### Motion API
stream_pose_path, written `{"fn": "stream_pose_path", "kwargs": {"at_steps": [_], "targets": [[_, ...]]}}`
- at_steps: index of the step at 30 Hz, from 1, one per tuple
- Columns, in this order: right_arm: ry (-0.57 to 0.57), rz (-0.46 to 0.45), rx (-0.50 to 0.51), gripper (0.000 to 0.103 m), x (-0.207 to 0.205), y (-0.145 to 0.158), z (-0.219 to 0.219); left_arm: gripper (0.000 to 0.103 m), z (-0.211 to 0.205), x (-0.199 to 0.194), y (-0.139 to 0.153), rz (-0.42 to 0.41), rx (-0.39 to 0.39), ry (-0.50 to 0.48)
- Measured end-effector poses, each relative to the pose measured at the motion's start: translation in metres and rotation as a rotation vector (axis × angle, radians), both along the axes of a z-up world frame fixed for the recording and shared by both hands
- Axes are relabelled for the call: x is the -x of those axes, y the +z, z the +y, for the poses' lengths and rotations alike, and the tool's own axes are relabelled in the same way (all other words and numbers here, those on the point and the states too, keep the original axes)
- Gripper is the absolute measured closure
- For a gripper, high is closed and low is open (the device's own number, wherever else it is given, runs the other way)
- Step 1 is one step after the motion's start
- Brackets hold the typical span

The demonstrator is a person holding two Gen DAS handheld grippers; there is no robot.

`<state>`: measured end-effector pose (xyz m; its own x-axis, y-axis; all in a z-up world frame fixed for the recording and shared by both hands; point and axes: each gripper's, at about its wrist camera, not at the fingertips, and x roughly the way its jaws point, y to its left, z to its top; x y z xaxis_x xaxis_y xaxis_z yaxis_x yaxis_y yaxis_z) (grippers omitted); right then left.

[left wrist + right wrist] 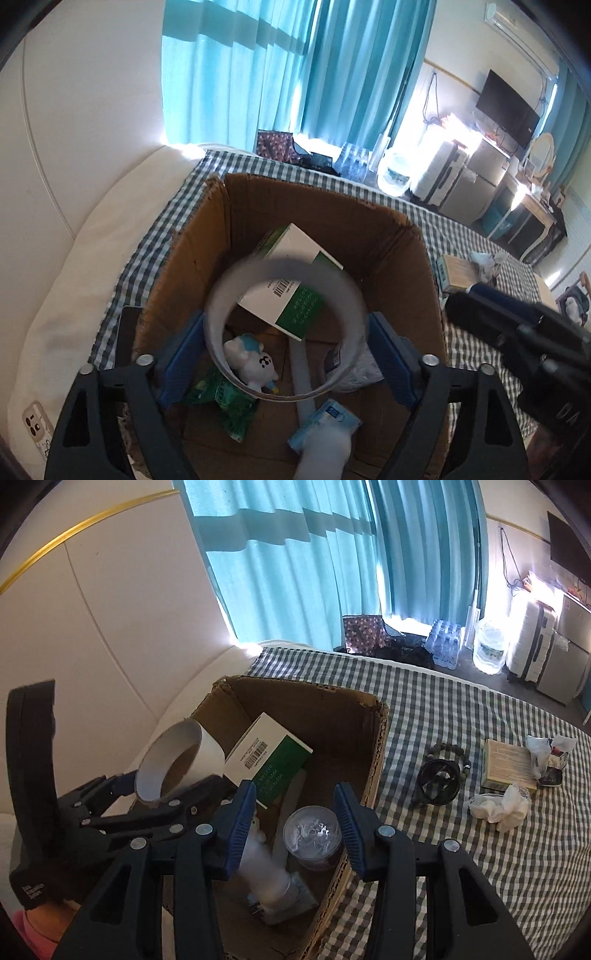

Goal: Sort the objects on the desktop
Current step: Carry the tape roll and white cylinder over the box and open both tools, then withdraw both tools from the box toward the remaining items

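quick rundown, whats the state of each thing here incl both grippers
left gripper: shut on tape roll, above the box
tape roll: held, tilted
right gripper: open, holds nothing
cardboard box: open, partly filled
green and white carton: in box, leaning
round jar: in box, lid on
bead bracelet: on cloth, outside box
tissue: crumpled on cloth
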<state>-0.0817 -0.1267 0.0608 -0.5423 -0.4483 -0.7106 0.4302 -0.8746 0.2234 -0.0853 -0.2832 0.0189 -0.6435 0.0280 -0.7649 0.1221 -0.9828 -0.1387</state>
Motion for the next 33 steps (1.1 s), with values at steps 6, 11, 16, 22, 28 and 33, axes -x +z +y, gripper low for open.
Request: {"fn": "stream_pose_path", "kwargs": {"at_steps": [6,11,16,22,28,33], "targets": [[-0.087,0.03,0.009,0.036,0.005,0.01,0.033,0.0,0.016,-0.004,0.002,-0.005,0.029,-0.012],[-0.194,0.057,-0.006,0.032,-0.005,0.022,0.095,0.0,0.044,-0.017,0.019,0.028,0.027,-0.042],[-0.305,0.079,-0.02,0.026,-0.031,0.03,0.162,0.0,0.099,-0.029,0.036,0.071,0.032,-0.111],[-0.399,0.092,-0.066,0.019,-0.067,0.024,0.233,0.0,0.175,-0.039,0.032,0.09,0.043,-0.186],[-0.455,0.086,-0.071,0.009,-0.077,0.003,0.288,0.0,0.223,-0.024,0.003,0.05,0.029,-0.188],[-0.496,0.053,-0.042,0.009,-0.063,-0.022,0.323,0.0,0.242,0.003,-0.019,0.065,0.076,-0.199]]}}
